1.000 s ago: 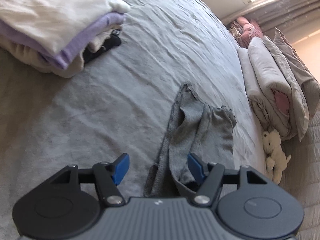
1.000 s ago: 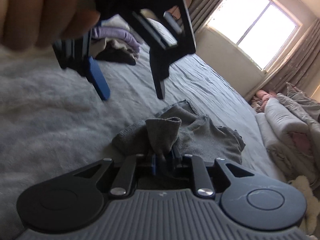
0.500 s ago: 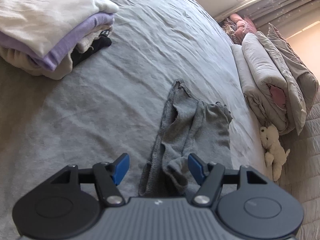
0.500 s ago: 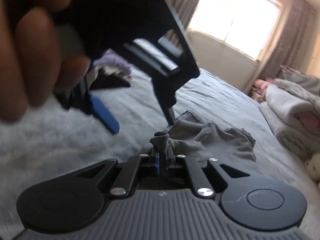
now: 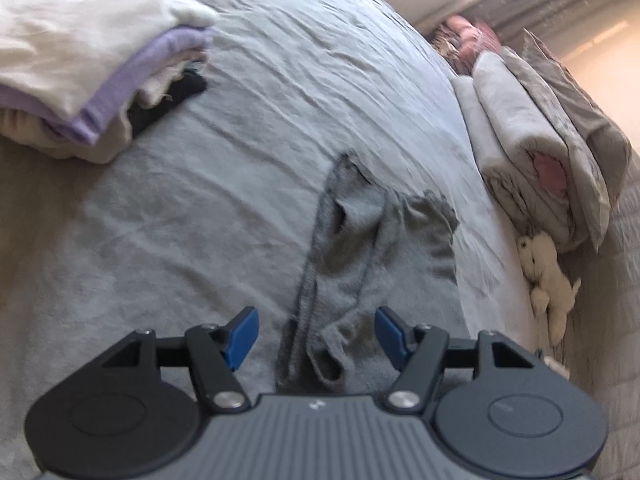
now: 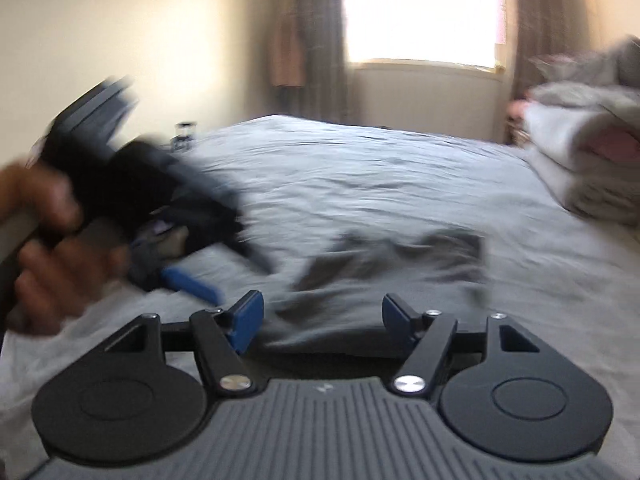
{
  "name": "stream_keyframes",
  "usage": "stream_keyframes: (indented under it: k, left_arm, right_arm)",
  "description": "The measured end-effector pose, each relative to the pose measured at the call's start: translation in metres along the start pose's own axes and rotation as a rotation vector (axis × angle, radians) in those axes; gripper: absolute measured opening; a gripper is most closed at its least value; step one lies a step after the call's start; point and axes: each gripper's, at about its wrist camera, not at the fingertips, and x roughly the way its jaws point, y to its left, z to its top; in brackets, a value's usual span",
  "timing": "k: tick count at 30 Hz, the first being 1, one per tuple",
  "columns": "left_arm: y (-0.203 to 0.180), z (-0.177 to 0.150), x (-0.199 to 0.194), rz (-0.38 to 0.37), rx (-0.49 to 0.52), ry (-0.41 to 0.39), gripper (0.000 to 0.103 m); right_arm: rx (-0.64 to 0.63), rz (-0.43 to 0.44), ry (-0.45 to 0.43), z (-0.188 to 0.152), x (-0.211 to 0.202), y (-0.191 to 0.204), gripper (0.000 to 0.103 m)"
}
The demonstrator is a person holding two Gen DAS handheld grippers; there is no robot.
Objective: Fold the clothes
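Observation:
A small grey garment lies crumpled lengthwise on the grey bedsheet. My left gripper hovers over its near end. The jaws are closing, with the cloth showing between the blue pads, but the pads do not press on it. In the blurred right wrist view the same garment lies flat beyond my right gripper. Its jaws are opening, with nothing between them. At the left of that view a hand holds the left gripper.
A stack of folded clothes, white over lilac, sits at the far left of the bed. Rolled bedding and a white soft toy lie along the right edge. A bright window is behind the bed.
My right gripper was shut on a raised fold of the garment; it has let go, opened wide, and pulled back and up. The cloth has dropped flat. The left gripper has hardly moved.

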Motion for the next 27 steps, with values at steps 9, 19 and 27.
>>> stream_keyframes:
  k: [9, 19, 27]
  left_arm:
    - [-0.014, -0.024, 0.029, 0.1, 0.122, 0.03, 0.017]
    - [-0.014, -0.024, 0.028, 0.104, 0.153, 0.019, 0.011]
    - [-0.017, -0.028, 0.029, 0.12, 0.158, 0.018, 0.012]
  right_arm:
    - [0.017, -0.088, 0.181, -0.011, 0.025, -0.033, 0.012]
    - [-0.009, -0.138, 0.215, -0.016, 0.026, -0.028, 0.012]
    - [0.002, -0.012, 0.232, 0.064, 0.068, -0.048, 0.063]
